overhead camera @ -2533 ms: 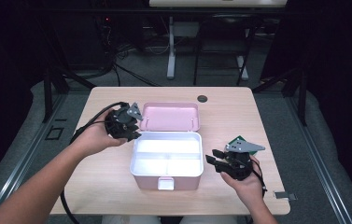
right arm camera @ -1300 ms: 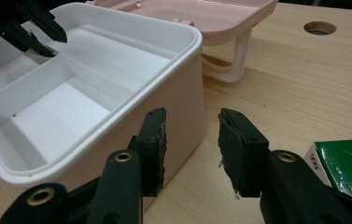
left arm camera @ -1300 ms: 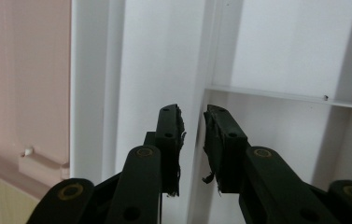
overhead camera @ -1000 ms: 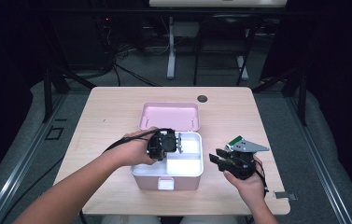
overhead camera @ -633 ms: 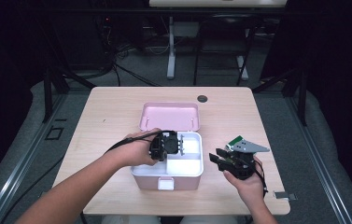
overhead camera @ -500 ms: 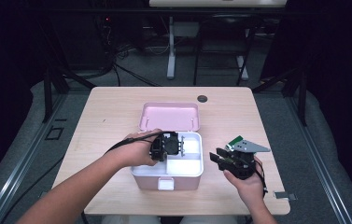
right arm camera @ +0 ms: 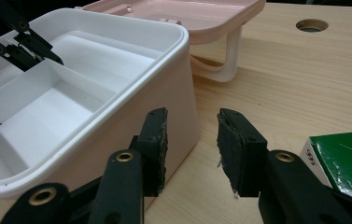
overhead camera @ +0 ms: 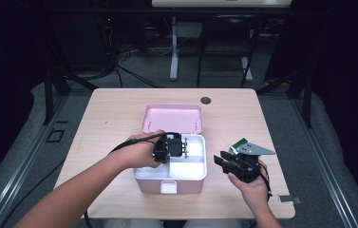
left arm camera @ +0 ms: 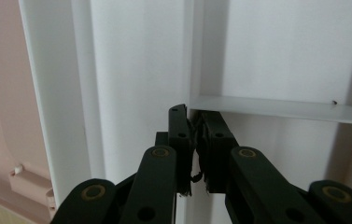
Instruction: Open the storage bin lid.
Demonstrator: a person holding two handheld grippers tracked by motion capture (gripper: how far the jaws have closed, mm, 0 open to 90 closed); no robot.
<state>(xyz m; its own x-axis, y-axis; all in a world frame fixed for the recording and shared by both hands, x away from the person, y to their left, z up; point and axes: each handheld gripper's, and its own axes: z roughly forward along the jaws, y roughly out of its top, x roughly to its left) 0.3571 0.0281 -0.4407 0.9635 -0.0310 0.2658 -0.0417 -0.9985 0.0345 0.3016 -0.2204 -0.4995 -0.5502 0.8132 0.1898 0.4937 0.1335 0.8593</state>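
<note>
A pink storage box (overhead camera: 169, 178) stands mid-table with its pink lid (overhead camera: 172, 118) swung open to the far side. Inside sits a white compartment tray (right arm camera: 131, 28). My left gripper (overhead camera: 174, 146) reaches down into the tray's left half. In the left gripper view its jaws (left arm camera: 194, 126) are pinched on the thin upright divider (left arm camera: 193, 56), just where a cross wall (left arm camera: 281, 109) meets it. My right gripper (overhead camera: 221, 161) is held to the right of the box, open (right arm camera: 191, 135), nothing between its pads, pointing at the box's side wall.
A small green-and-white carton (overhead camera: 239, 143) lies on the table right by the right gripper (right arm camera: 341, 154). A round cable hole (overhead camera: 206, 100) sits near the table's far edge. Bare wood lies to the left and right of the box.
The left gripper came from the table left of the box over its rim and down into the tray, then settled on the divider. The right gripper has stayed put.
</note>
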